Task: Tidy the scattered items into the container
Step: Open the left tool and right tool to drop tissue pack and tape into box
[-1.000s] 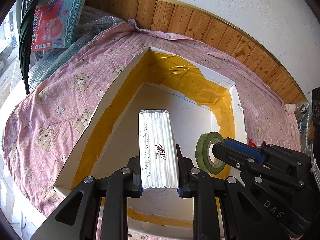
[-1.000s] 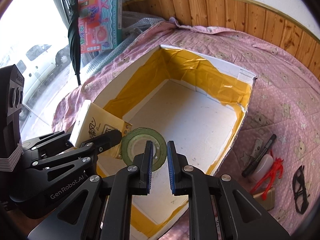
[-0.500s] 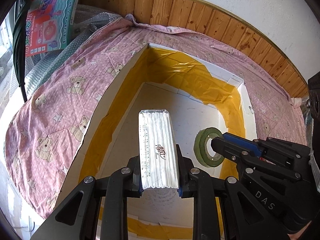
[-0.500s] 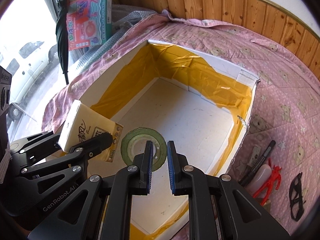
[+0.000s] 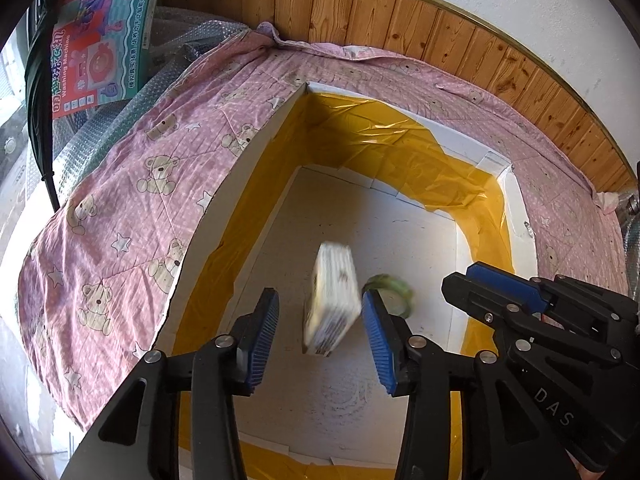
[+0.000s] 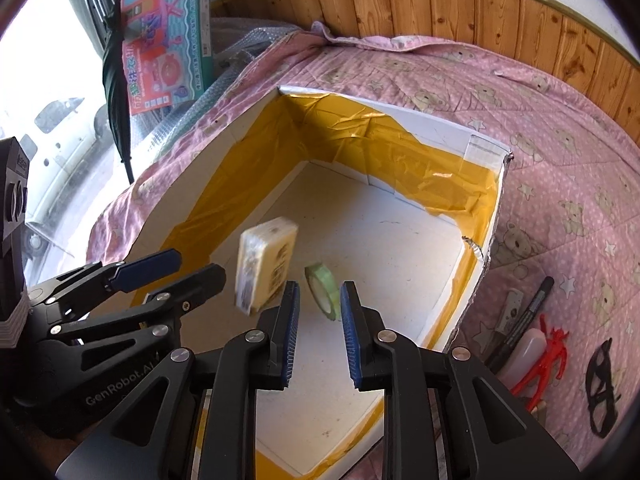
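A white cardboard box [image 5: 256, 152] [image 6: 486, 142] lined with yellow tape lies open on the pink bear quilt. A tissue pack [image 5: 331, 299] [image 6: 266, 264], blurred, is falling inside it, free of my left gripper [image 5: 320, 338], which stands open above the box floor. A green tape roll [image 5: 394, 294] [image 6: 323, 290], also blurred, drops beside the pack, below my open right gripper [image 6: 319, 334]. The right gripper [image 5: 500, 284] shows at the right of the left wrist view; the left gripper [image 6: 176, 266] shows at the left of the right wrist view.
Right of the box on the quilt [image 6: 560, 160] lie a black marker [image 6: 528, 312], a small white item [image 6: 508, 308], a pale bottle [image 6: 524, 354], a red toy figure [image 6: 548, 356] and black glasses [image 6: 600, 384]. A toy box [image 5: 104, 28] and bubble wrap sit at the back left.
Both grippers have opened. The tissue pack left the left gripper and the green tape roll left the right gripper; both are dropping into the box.
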`<state>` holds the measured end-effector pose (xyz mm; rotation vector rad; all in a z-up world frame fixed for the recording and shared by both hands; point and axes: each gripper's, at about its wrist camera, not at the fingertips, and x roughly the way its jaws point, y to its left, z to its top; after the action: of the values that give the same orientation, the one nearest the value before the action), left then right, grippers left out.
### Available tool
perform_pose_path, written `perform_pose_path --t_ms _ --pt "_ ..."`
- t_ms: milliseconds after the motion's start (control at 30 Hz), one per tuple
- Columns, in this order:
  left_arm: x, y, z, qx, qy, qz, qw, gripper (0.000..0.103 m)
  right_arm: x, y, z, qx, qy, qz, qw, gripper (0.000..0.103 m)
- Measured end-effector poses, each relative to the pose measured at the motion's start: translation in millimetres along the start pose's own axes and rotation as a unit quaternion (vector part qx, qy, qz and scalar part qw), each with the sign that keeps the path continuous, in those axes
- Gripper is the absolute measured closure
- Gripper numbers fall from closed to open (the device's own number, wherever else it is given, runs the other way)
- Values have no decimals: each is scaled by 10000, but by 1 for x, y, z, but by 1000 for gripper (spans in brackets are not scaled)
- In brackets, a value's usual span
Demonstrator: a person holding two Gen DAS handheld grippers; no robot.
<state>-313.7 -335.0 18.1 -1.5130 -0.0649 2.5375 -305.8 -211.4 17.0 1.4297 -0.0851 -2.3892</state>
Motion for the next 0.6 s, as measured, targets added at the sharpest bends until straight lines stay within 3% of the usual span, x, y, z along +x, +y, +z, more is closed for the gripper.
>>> perform_pose_path --t_ms 267,600 --pt "-14 14 -10 -271 -63 -116 9995 56 -22 -5 -18 287 -138 282 9991 80" --pt "-46 -3 -43 -271 -129 -322 9990 56 -58 3 -49 401 -326 616 9968 80"
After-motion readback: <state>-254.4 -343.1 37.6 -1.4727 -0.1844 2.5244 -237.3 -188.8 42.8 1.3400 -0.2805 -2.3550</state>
